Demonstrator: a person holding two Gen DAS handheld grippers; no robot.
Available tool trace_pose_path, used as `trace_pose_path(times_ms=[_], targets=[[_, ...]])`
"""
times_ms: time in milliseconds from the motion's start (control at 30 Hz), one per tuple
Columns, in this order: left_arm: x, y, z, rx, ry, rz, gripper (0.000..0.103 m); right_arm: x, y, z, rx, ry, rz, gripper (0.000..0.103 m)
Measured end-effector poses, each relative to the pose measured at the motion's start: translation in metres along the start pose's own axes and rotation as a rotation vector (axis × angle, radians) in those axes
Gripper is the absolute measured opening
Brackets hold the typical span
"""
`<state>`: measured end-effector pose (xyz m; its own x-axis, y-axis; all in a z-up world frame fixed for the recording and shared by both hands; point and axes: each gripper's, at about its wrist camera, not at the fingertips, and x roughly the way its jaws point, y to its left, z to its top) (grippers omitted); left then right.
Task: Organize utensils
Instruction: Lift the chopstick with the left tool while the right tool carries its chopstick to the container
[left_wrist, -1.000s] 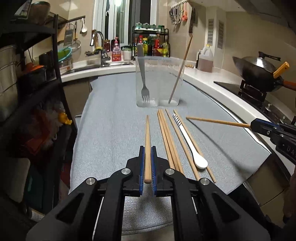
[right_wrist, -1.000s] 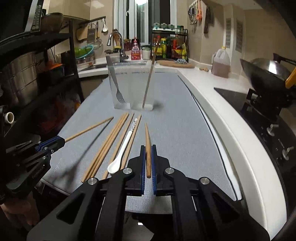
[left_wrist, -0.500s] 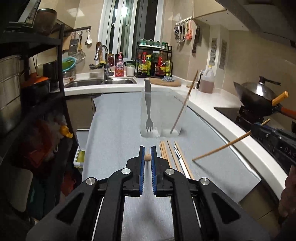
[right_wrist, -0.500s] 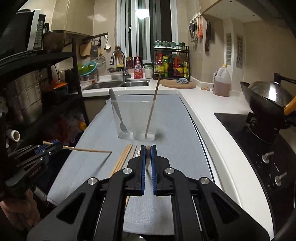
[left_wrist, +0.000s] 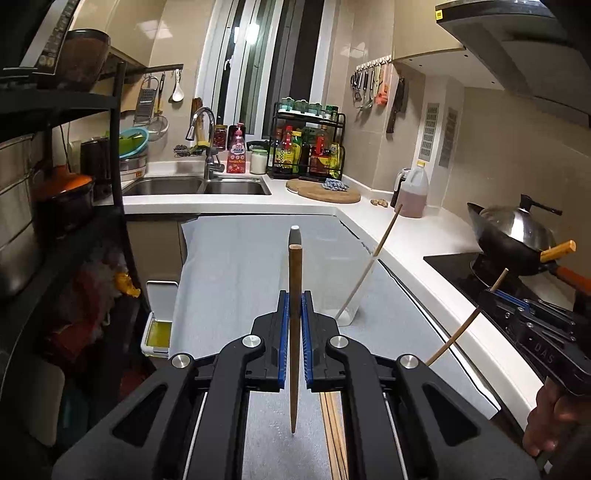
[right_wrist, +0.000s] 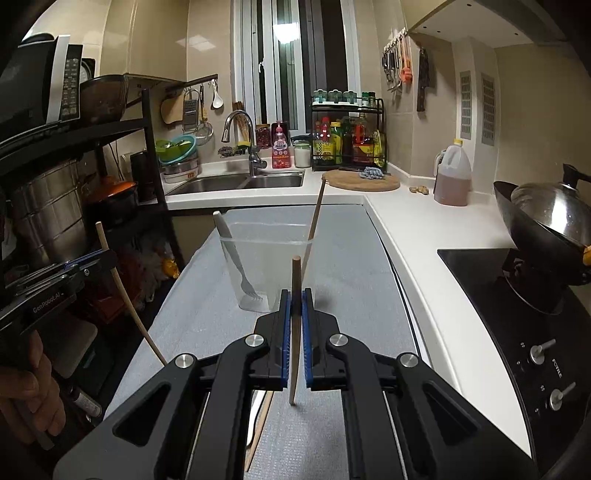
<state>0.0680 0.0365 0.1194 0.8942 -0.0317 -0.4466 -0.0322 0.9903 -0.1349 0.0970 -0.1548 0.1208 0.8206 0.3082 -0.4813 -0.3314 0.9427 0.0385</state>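
Left wrist view: the left gripper (left_wrist: 294, 306) pinches a brown chopstick (left_wrist: 294, 332) between its blue pads. The stick stands almost straight up, with its thin tip hanging low over the grey mat (left_wrist: 236, 266). The clear cup (left_wrist: 343, 280) sits right ahead, past the jaws, on the mat. A fork handle (left_wrist: 294, 233) pokes up just behind the held stick, and one chopstick already leans in the cup. More chopsticks (left_wrist: 334, 435) lie flat on the mat below. On the right, the right gripper (left_wrist: 493, 295) shows the letters "DAS".

Right wrist view: the right gripper (right_wrist: 294, 306) also squeezes a chopstick (right_wrist: 294, 332), upright, tip down. The cup (right_wrist: 266, 273) is straight ahead and a bit left, with the fork (right_wrist: 236, 258) in it. Both sticks likely need to go forward and then down into the cup, thin end first. The right one looks a little nearer. The left gripper (right_wrist: 107, 256) reads "GenRobot.AI". The stove (right_wrist: 517, 314) has a word like "FOTILE".
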Motion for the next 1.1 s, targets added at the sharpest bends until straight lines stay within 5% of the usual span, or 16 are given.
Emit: trace_pose_path(times_ms=[867,1100], targets=[[0.028,0.003,0.027,-0.019,0.112,0.005,0.007,0.021,-0.017,0.031,0.042,-0.015,0.016,0.006],[0.03,0.001,0.046,0.0,0.129,-0.039,0.007,0.016,-0.024,0.061,0.051,-0.036,0.038,0.006]])
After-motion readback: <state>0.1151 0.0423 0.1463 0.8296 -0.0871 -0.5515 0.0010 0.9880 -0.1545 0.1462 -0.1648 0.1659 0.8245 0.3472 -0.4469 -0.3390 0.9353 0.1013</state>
